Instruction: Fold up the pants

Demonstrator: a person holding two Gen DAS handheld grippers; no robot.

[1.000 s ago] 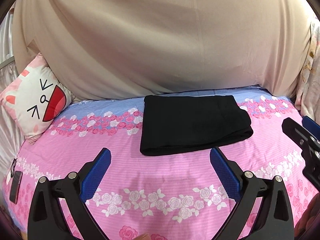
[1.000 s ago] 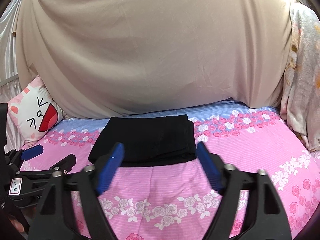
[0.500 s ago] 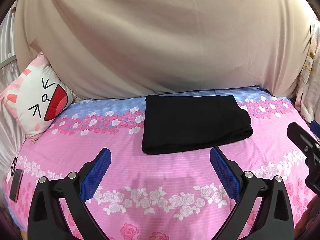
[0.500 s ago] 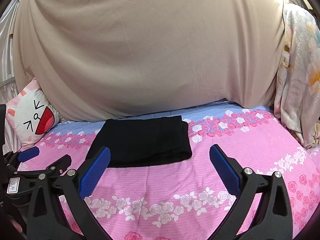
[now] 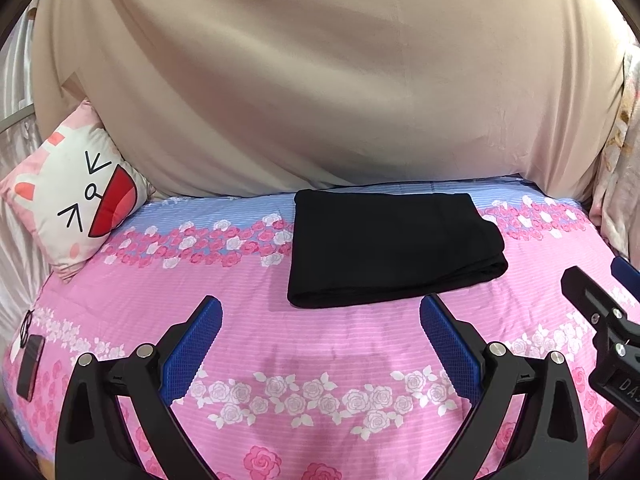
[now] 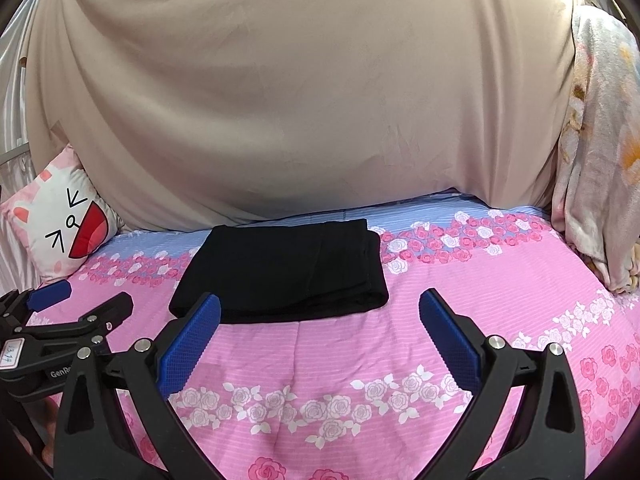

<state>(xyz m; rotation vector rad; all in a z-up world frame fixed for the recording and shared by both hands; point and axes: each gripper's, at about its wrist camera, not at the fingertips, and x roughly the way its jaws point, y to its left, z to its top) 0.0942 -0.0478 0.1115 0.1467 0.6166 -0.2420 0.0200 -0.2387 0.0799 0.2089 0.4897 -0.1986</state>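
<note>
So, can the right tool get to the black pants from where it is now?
Probably yes. The right tool is open and empty, with the folded black pants straight ahead on the bedsheet; nothing lies between them.

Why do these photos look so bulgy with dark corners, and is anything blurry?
Left wrist view: fisheye lens bows the bed and beige sheet; corners go black; black pants sharp but nearly featureless. Right wrist view: same bulge; the open right gripper is crisp, and a soft shadow falls under the sheet's lower edge.
</note>
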